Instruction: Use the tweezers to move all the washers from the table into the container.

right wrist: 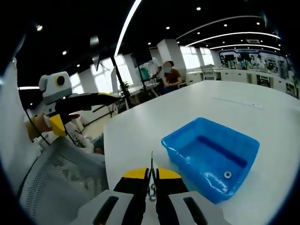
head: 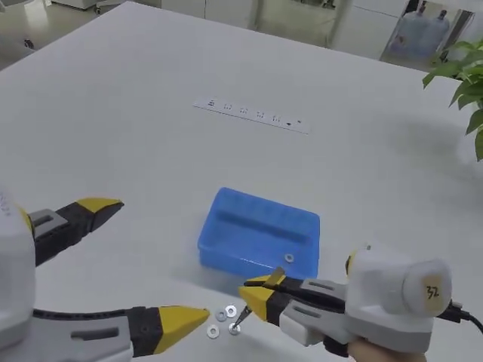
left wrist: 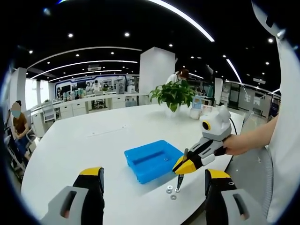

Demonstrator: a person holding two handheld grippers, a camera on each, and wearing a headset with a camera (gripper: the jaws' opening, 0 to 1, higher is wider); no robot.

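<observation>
**Tweezers poised over loose washers beside blue container**

At a white counter [head: 151, 113], the right gripper [head: 258, 290] is clamped on a pair of tweezers [head: 240, 320], its yellow-tipped jaws pressed together around them. The tweezers slant down, and their points sit among a small cluster of washers [head: 230, 309] lying on the counter just in front of the blue container [head: 226, 226]. Whether the points touch a washer cannot be told. One washer in the container [head: 289, 259] rests on its floor near the corner closest to the right gripper.

The left gripper [head: 143, 264] hangs above the counter to the left of the container, holding nothing, its jaws spread wide apart. One jaw tip lies just beside the cluster of washers.

Seen from the left gripper view, the tweezers reach down from the right gripper to the loose washers at the container's near corner. In the right gripper view, the tweezers rise straight up between the closed jaws, with the container to the right.

Farther back on the counter lies a white power strip [head: 253, 115], and a green plant [head: 460, 83] stands at the counter's right edge.
</observation>
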